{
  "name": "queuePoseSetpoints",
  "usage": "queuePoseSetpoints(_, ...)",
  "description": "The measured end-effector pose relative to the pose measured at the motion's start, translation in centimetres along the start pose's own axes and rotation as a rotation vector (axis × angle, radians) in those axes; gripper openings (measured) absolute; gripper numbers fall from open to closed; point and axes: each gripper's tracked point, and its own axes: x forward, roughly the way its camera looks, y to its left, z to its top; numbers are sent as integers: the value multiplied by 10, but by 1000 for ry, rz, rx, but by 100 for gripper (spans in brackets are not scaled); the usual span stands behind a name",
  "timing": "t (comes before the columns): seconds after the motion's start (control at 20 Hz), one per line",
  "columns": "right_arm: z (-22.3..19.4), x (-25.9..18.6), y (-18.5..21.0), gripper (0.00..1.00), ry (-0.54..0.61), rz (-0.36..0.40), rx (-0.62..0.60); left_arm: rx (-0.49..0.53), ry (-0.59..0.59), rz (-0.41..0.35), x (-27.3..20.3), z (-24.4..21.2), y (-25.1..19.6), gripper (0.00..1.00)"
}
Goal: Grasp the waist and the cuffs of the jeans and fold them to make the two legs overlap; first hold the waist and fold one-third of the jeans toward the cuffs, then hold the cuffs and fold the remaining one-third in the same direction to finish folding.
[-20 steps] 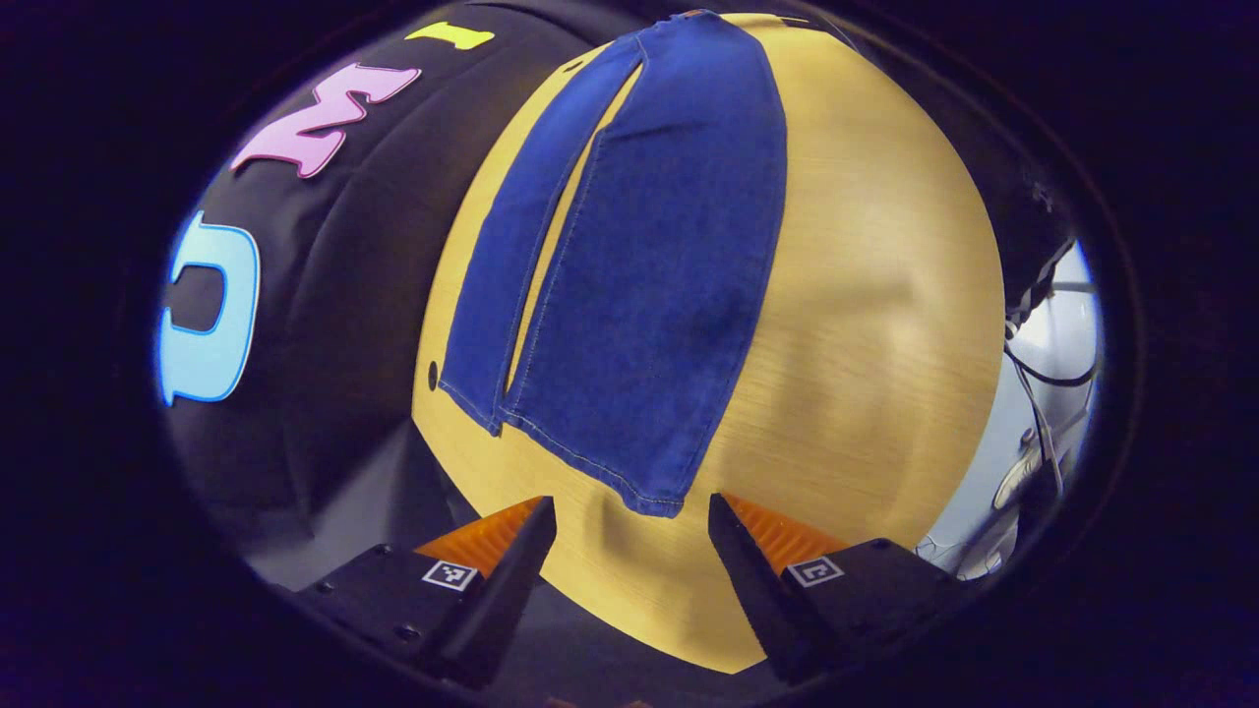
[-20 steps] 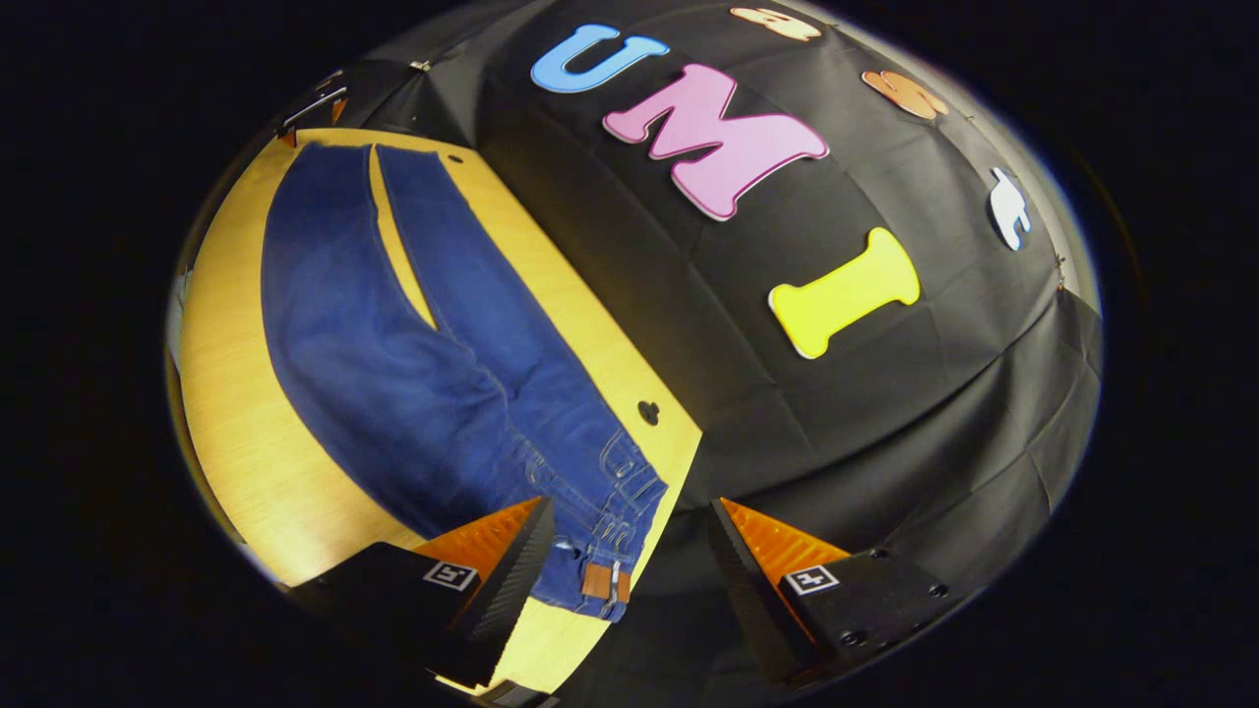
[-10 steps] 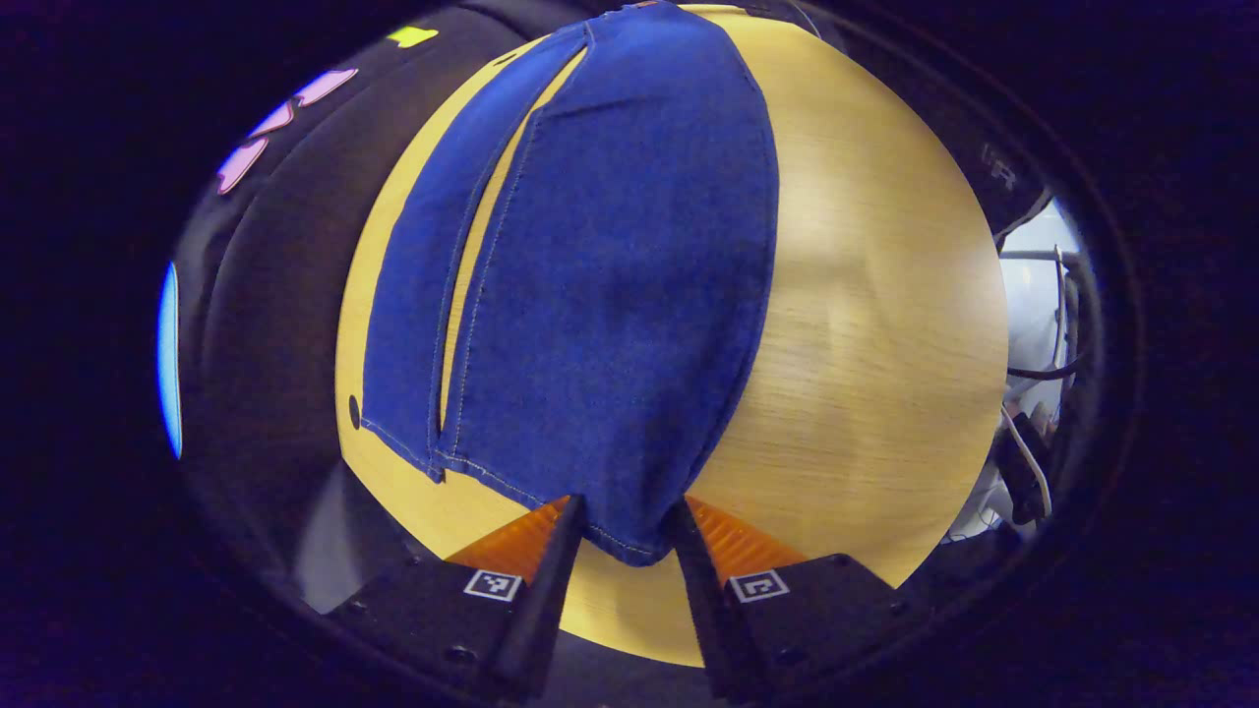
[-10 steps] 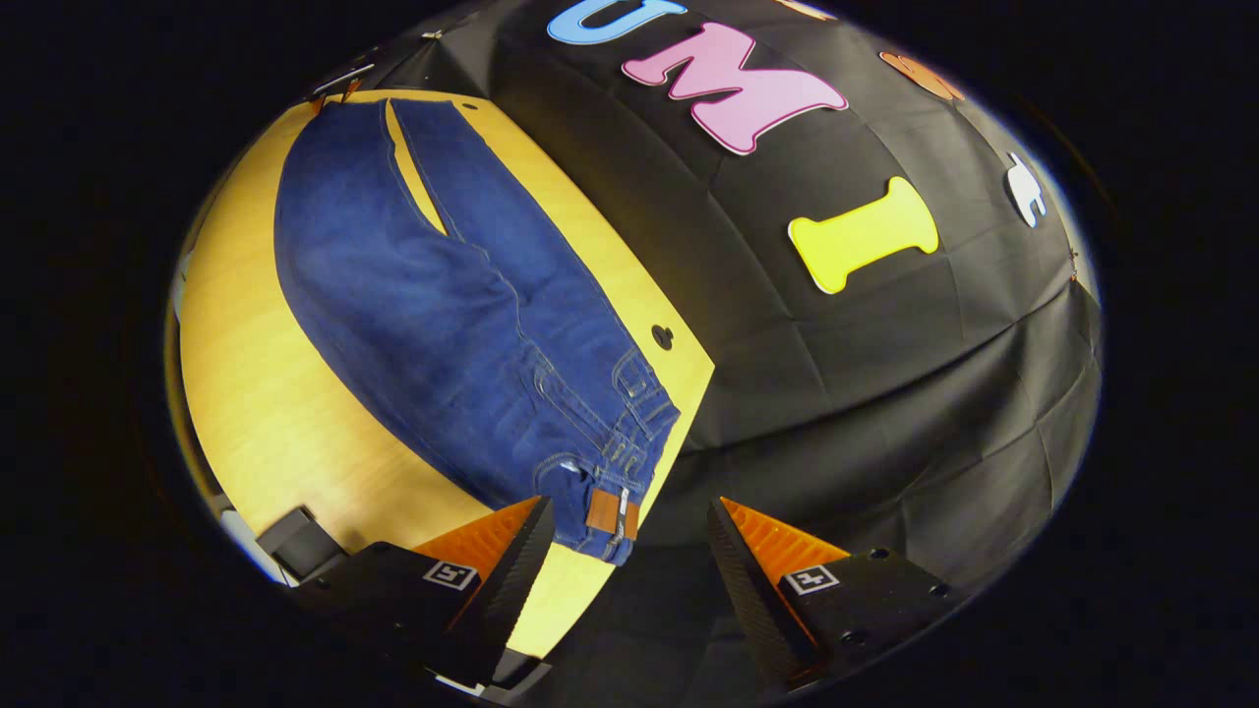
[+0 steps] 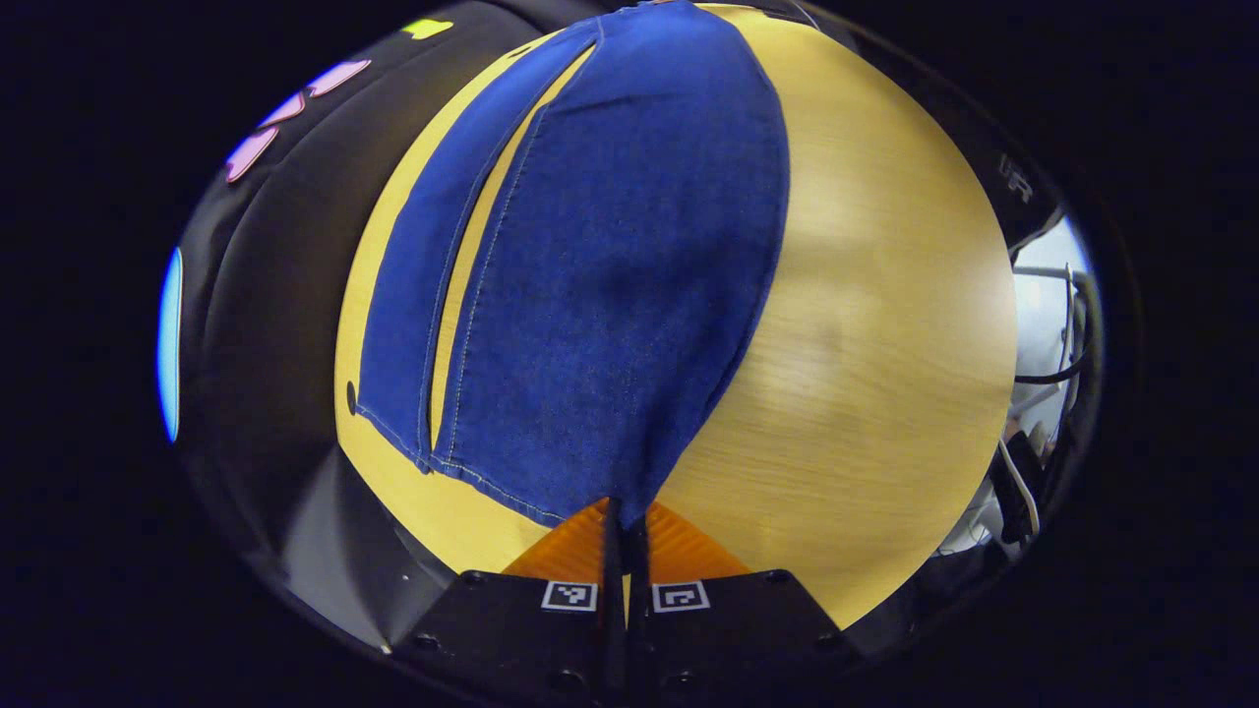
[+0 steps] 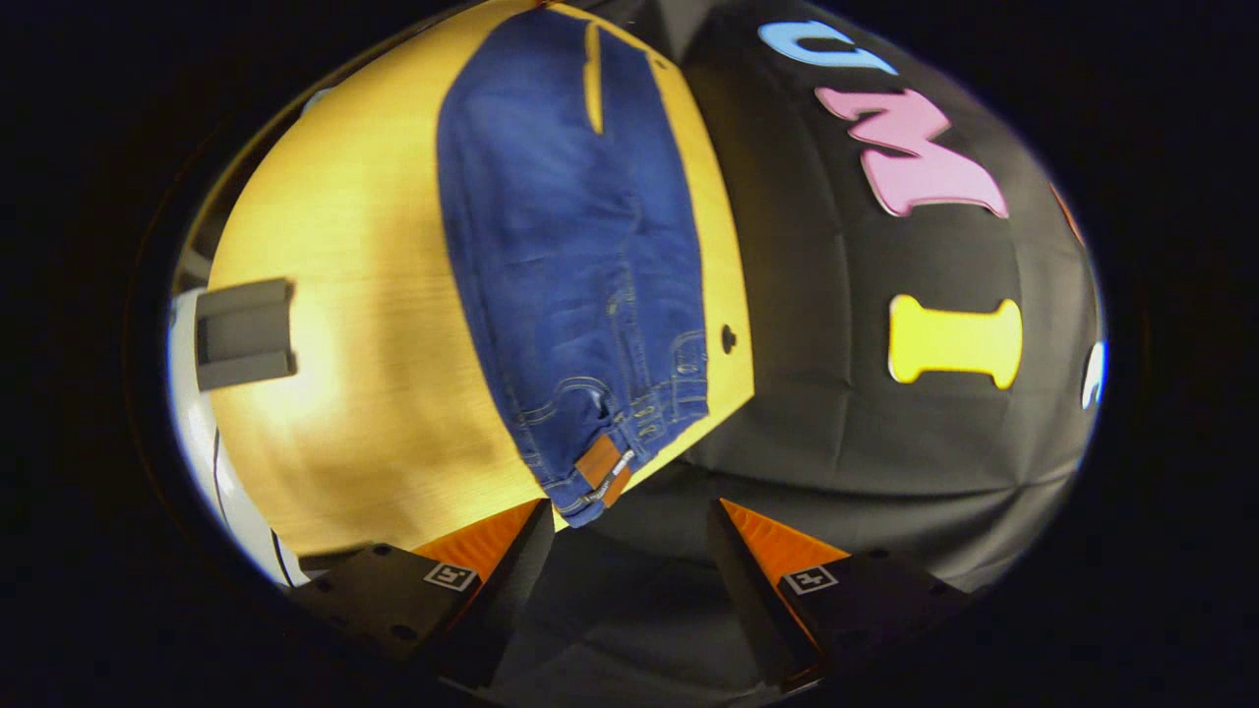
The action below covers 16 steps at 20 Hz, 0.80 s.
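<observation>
Blue jeans (image 5: 610, 256) lie flat along a yellow wooden table (image 5: 866, 324), the two legs side by side with a thin gap between them. In the left gripper view my left gripper (image 5: 624, 526) is shut on the cuff of the nearer, wider leg, and the cloth rises slightly into the fingers. In the right gripper view the jeans (image 6: 570, 236) run away from me, with the waist and its brown patch (image 6: 602, 460) closest. My right gripper (image 6: 629, 531) is open just past the waist corner, off the table's edge, with nothing between its fingers.
The black cloth wall (image 6: 885, 413) runs along the table's far side. A grey bracket (image 6: 244, 332) sits at the table's left edge in the right gripper view. Cables and white gear (image 5: 1043, 413) hang beyond the table's right edge in the left gripper view.
My left gripper moved onto the cuff and shut on it. The right gripper swung around toward the waist end, staying open.
</observation>
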Motion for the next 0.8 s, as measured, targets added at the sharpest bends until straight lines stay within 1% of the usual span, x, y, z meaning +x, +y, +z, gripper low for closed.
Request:
queuePoseSetpoints(0.1,-7,17,7,96,18,32,-61,-7,10,-30,0,4,-3,6)
queuePoseSetpoints(0.2,-18,38,15,96,53,70,-97,-10,24,-56,0,5,-3,6)
queuePoseSetpoints(0.35,-19,53,34,96,49,153,-157,-47,31,-52,-2,7,-4,6)
queuePoseSetpoints(0.4,-20,56,37,96,55,164,-172,-44,29,-42,-1,5,-1,6)
queuePoseSetpoints(0.5,-18,70,35,96,60,163,-188,-50,32,-14,1,4,1,6)
queuePoseSetpoints(0.55,-14,76,28,96,54,139,-206,-65,33,-4,1,4,2,6)
queuePoseSetpoints(0.65,-11,86,26,96,53,135,-196,-107,34,6,2,4,1,6)
queuePoseSetpoints(0.7,-11,86,28,96,52,140,-186,-123,32,8,2,3,1,10)
queuePoseSetpoints(0.75,-11,86,35,95,52,166,-175,-130,30,10,3,4,1,6)
queuePoseSetpoints(0.8,-12,87,44,85,54,192,-171,-132,31,14,2,6,1,6)
